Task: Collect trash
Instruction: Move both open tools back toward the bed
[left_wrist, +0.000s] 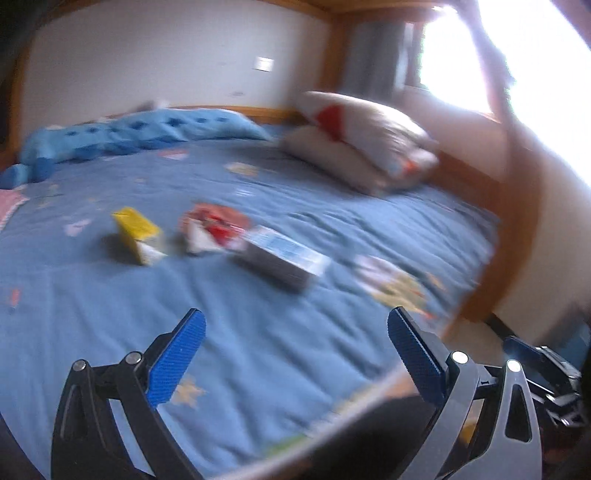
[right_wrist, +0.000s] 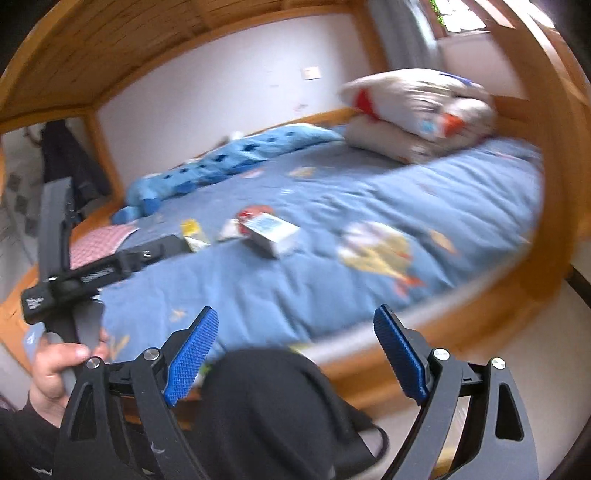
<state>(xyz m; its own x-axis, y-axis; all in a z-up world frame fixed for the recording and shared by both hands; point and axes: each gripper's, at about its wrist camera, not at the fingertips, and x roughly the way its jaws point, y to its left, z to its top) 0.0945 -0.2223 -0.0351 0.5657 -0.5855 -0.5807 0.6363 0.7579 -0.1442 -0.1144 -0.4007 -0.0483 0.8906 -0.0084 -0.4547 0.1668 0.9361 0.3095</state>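
Note:
Three pieces of trash lie together on the blue bed: a yellow carton (left_wrist: 137, 236), a crumpled red and white wrapper (left_wrist: 214, 227) and a flat grey and white box (left_wrist: 284, 256). They also show in the right wrist view: the carton (right_wrist: 194, 234), the wrapper (right_wrist: 243, 219), the box (right_wrist: 273, 232). My left gripper (left_wrist: 295, 347) is open and empty, over the bed's near part, short of the trash. My right gripper (right_wrist: 295, 343) is open and empty, off the bed's near edge above a black object (right_wrist: 280, 413).
The bed (left_wrist: 258, 350) has a wooden frame (right_wrist: 461, 321) and an upper bunk overhead. Stacked pillows (left_wrist: 362, 144) lie at the far right and a blue rolled duvet (left_wrist: 140, 133) along the far wall. The left hand and its gripper handle (right_wrist: 66, 280) show in the right view.

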